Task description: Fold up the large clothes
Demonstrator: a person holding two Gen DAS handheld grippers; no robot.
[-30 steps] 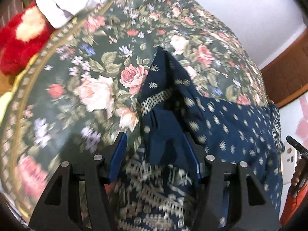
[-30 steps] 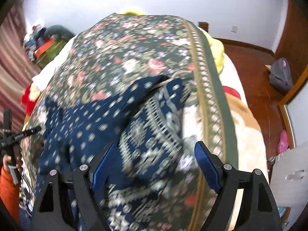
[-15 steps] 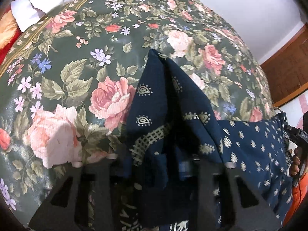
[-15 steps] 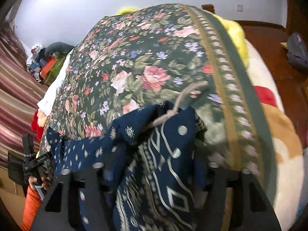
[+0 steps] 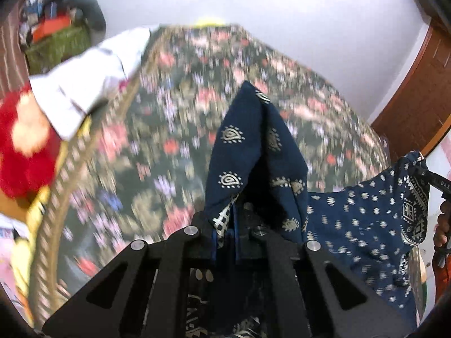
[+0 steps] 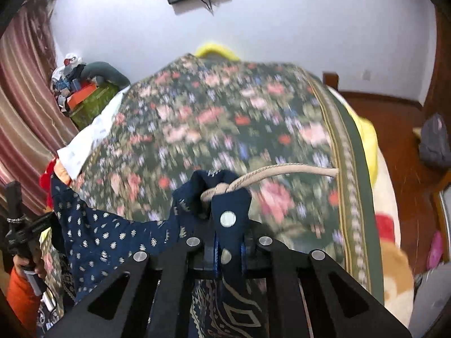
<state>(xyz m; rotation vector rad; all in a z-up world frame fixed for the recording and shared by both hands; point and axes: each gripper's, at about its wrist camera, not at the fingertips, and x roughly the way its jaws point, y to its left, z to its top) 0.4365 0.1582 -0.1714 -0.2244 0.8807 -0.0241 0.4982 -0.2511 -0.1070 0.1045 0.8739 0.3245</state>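
the navy garment (image 5: 352,225) is held lifted above the floral bedspread (image 5: 174,129), pinched by the closed left gripper (image 5: 225,233) and right gripper (image 6: 228,248); spreading flat is judged next.

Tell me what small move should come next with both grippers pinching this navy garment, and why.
Probably spread the two apart to pull the edge taut. The left gripper and right gripper are each shut on the navy garment, and the fabric between them sags above the floral bedspread.
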